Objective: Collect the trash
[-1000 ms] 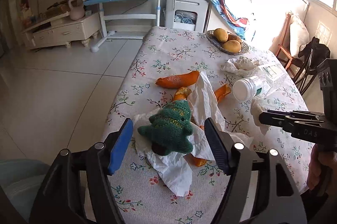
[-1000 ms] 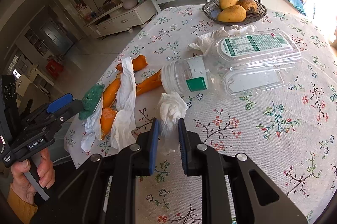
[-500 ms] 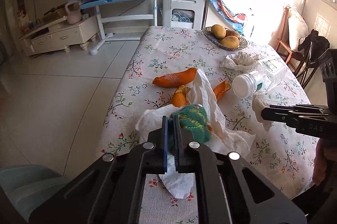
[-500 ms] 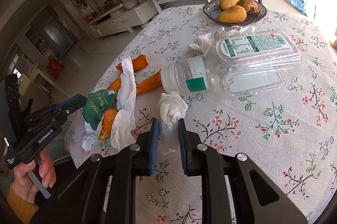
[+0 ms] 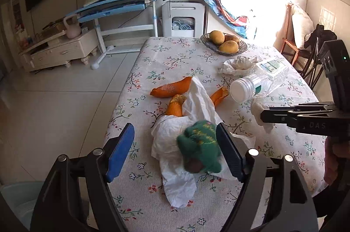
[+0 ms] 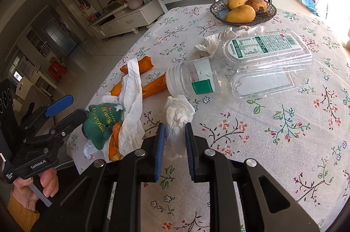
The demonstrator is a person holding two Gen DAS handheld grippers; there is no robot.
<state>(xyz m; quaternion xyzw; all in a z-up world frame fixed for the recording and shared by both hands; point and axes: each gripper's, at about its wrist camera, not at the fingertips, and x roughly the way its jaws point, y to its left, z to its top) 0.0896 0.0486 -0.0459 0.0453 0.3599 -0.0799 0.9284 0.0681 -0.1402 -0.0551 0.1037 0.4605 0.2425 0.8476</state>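
The left gripper [image 5: 175, 151] has just been opening, with the green knitted toy [image 5: 201, 145] between its jaws, possibly brushing the right one. The right gripper [image 6: 174, 129] pinches a crumpled tissue [image 6: 178, 113]. At twelve o'clock, a bowl [image 6: 269, 13] holds three mangoes [image 6: 240, 13].

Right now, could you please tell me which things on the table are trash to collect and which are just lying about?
Trash to collect:
- crumpled tissue, pinched in the right tool
- orange peels
- long tissue
- plastic bottle
- clear plastic tray

Lying about:
- green knitted toy
- fruit bowl
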